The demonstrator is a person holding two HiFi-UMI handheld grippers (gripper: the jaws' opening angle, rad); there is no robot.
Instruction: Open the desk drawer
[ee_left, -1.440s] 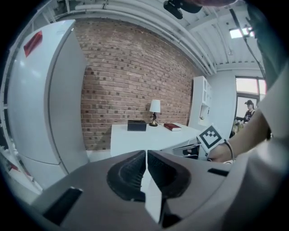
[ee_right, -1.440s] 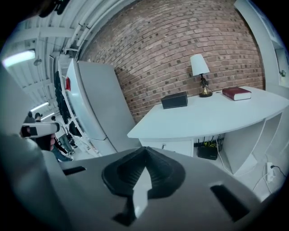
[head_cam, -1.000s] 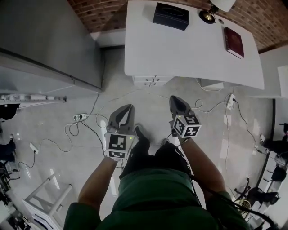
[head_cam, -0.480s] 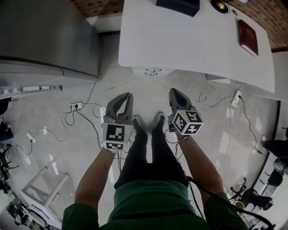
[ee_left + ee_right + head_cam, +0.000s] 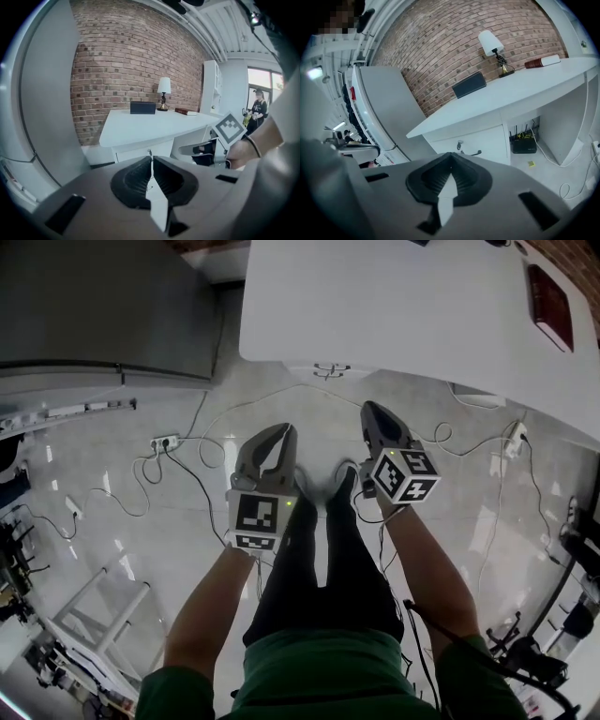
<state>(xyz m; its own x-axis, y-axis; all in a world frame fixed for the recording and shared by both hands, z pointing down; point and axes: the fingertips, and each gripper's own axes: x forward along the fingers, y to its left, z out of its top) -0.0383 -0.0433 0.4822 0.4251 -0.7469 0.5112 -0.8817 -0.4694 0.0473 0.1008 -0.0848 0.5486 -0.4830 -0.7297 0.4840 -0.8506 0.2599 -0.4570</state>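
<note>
Under the near edge of the broad white desk (image 5: 375, 306), the white desk drawer (image 5: 480, 143) sits closed, its dark curved metal handle (image 5: 472, 153) facing out and a small lock just above and to the handle's left. Both tools are well short of it, held side by side above the person's black-trousered legs (image 5: 314, 568). The left gripper (image 5: 151, 159) has its dark ribbed jaws pressed together at the tips with nothing between them; the right gripper (image 5: 450, 154) is likewise clenched and empty. Between the jaw tips and the drawer front lies a stretch of pale glossy tiled floor (image 5: 178, 549), open except for thin white cables (image 5: 202, 488) that loop across it from a white power strip (image 5: 166, 441). At the left, a tall grey cabinet (image 5: 103, 306) stands near the desk's left edge, with a narrow floor gap between the two. On the desktop, well back from the front edge, are a dark red book (image 5: 551, 294), a flat dark rectangular box (image 5: 469, 84) and a white-shaded table lamp (image 5: 492, 44) against the red brick wall (image 5: 440, 42). Right of the drawer, the space under the desk is open, holding a small black box (image 5: 524, 144) with cables.
</note>
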